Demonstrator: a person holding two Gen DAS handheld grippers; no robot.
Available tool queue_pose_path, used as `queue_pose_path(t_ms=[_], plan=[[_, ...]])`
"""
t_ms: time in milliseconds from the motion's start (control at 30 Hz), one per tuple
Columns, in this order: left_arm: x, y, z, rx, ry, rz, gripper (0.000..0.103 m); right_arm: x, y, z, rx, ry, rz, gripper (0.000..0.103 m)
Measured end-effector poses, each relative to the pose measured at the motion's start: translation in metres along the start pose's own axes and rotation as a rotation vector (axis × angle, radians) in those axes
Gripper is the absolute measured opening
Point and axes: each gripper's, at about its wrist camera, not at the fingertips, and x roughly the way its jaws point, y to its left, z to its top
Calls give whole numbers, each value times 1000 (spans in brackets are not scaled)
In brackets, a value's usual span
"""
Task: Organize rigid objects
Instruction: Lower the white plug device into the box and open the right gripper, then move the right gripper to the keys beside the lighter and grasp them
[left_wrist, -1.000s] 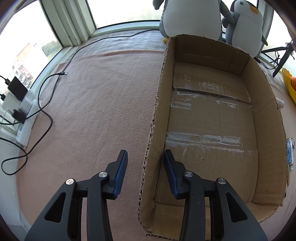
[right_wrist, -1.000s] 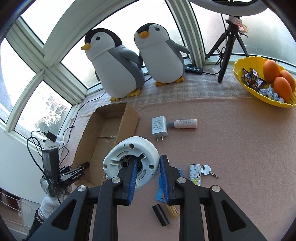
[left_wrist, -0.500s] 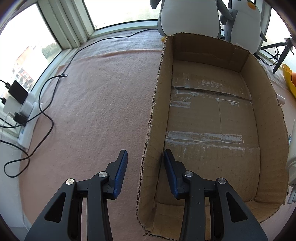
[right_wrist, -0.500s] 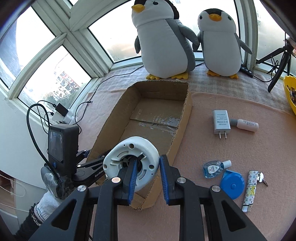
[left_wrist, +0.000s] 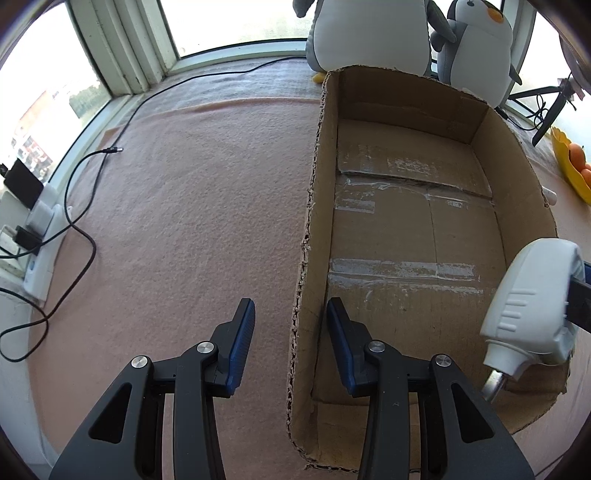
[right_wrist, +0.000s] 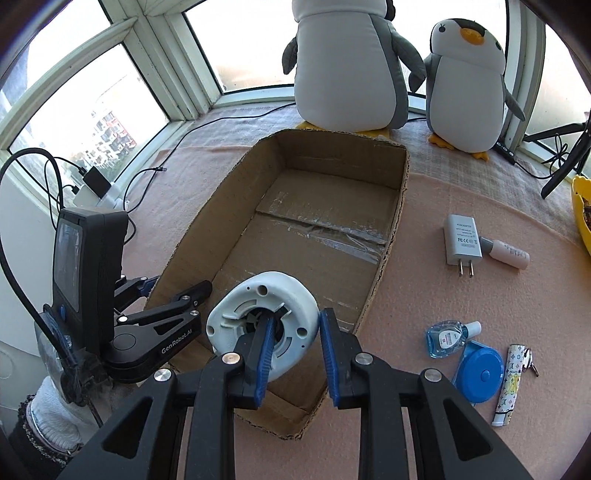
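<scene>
An open, empty cardboard box (right_wrist: 332, 173) lies on the pink cloth; it also shows in the left wrist view (left_wrist: 517, 177). My right gripper (right_wrist: 293, 332) is shut on the rim of a white round plastic fixture (right_wrist: 284, 291) and holds it above the box's near end; the fixture enters the left wrist view (left_wrist: 528, 302) at the right. My left gripper (left_wrist: 290, 321) is open and straddles the box's left wall (left_wrist: 306, 258) near the front corner, one finger inside and one outside.
On the cloth right of the box lie a white charger (right_wrist: 461, 240), a small pink tube (right_wrist: 509, 253), a blue bottle (right_wrist: 448, 334), a blue tape measure (right_wrist: 480, 376) and a patterned lighter with keys (right_wrist: 511, 384). Two plush penguins (right_wrist: 351, 66) stand behind. Cables and a power strip (left_wrist: 40, 229) lie left.
My right gripper has carried the white fixture leftward from the cloth to above the box's near end. The fixture has entered the left wrist view. My left gripper has stayed at the box wall.
</scene>
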Motion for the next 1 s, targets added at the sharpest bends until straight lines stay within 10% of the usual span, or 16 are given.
queue_pose_path(t_ms=[433, 1000], plan=[[0, 0, -2, 15, -10, -7, 39, -40, -16, -12, 19, -81, -28, 39], [-1, -4, -3, 66, -20, 0, 40, -113, -154, -72, 304, -164, -150, 39]])
